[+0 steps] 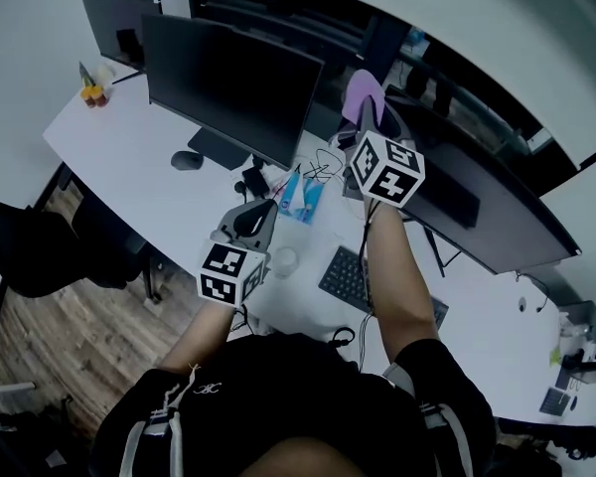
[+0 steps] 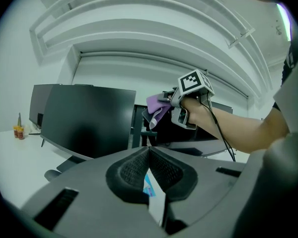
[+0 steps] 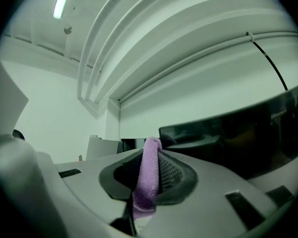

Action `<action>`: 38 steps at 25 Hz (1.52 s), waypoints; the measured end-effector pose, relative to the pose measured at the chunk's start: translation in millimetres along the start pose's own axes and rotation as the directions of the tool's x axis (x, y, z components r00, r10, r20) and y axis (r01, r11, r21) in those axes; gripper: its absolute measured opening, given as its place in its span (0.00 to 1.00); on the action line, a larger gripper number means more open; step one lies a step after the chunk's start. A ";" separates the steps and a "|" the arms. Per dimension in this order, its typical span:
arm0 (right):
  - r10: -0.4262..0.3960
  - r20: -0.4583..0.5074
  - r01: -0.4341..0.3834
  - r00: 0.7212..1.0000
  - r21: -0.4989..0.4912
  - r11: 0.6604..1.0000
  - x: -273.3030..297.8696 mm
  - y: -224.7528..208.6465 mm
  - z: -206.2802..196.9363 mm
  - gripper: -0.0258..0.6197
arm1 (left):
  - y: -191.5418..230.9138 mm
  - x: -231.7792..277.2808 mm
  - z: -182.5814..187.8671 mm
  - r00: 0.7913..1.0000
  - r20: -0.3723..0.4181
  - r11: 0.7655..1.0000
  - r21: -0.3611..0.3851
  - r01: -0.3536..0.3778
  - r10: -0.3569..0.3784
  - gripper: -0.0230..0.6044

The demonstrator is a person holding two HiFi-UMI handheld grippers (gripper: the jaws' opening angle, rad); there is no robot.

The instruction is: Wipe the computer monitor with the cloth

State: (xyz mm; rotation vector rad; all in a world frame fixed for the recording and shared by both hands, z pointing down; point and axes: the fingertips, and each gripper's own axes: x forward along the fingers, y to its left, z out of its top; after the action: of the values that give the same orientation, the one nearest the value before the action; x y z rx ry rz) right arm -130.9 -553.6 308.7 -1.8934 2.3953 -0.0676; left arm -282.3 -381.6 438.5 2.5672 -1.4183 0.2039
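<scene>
A purple cloth [image 1: 362, 89] is held up by the right gripper [image 3: 151, 158].
It is pinched tight between the jaws, near the wide monitor's [image 1: 497, 217] left end. The left gripper's [image 2: 149, 155] jaws are pressed together, empty.

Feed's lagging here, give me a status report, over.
Left gripper shut, empty, low over the desk. Right gripper shut on purple cloth, raised by the right monitor's top edge; contact unclear. Nothing between cloth and screen.
</scene>
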 end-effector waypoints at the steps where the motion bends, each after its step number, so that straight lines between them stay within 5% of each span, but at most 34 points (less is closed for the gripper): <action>1: 0.002 0.008 -0.002 1.000 -0.009 1.000 -1.8 0.5 6.5 0.15 | -2.6 1.0 1.8 1.000 0.003 1.000 0.002 0.006 -0.006 0.06; 11: 0.009 0.118 -0.003 0.993 -0.045 0.999 -38.0 -11.0 66.0 0.16 | -36.1 9.8 13.2 0.997 0.018 0.997 0.018 0.071 -0.072 0.06; 38: -0.368 0.050 0.371 0.929 -0.156 0.915 -176.4 -220.4 102.4 0.16 | -205.7 71.5 22.9 0.944 0.002 0.942 0.065 0.329 -0.330 0.06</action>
State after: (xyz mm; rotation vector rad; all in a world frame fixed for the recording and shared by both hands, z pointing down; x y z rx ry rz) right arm 132.8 -431.1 233.6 -2.3872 2.0518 0.1268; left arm -69.5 -339.0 409.4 2.8114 -0.9756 0.1815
